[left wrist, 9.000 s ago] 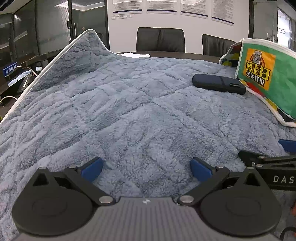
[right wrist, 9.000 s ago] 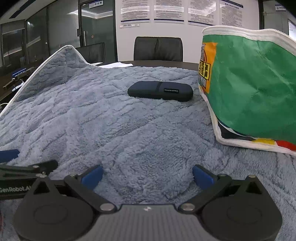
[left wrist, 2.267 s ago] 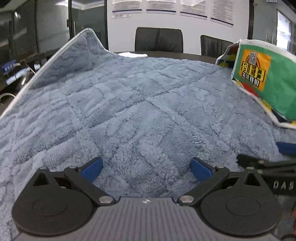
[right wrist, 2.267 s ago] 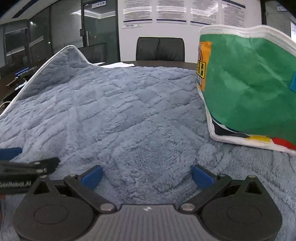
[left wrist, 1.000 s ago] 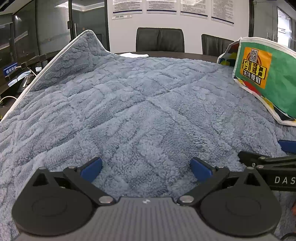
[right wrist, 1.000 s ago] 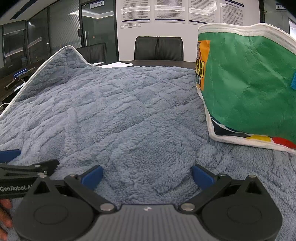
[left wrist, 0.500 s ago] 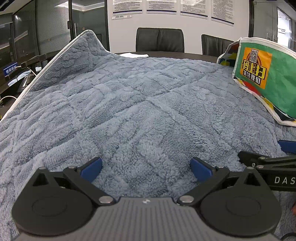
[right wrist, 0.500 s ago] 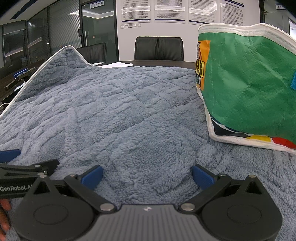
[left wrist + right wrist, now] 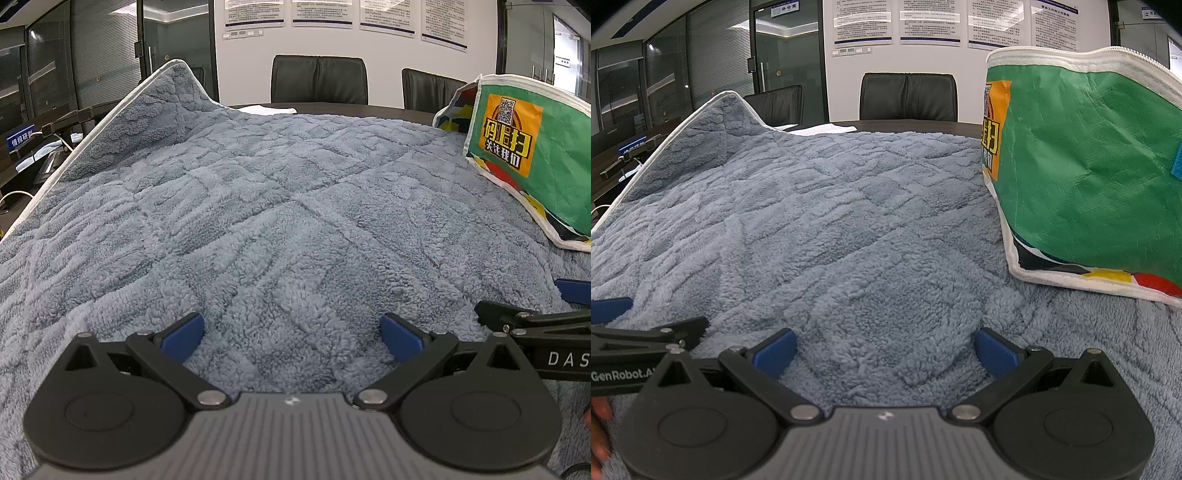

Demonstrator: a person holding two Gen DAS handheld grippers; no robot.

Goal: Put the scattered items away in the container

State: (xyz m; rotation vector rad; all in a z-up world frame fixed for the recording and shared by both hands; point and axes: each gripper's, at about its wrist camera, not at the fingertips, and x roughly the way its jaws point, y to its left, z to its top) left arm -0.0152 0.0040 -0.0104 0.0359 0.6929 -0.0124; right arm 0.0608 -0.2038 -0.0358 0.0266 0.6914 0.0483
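Your left gripper (image 9: pixel 291 338) and right gripper (image 9: pixel 884 349) rest low on the grey blanket (image 9: pixel 258 206), jaws apart, gripping nothing. Green zip bag (image 9: pixel 1086 173) stands at the blanket's right edge.

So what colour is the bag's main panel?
Green bag with white trim, clearest in the right wrist view.
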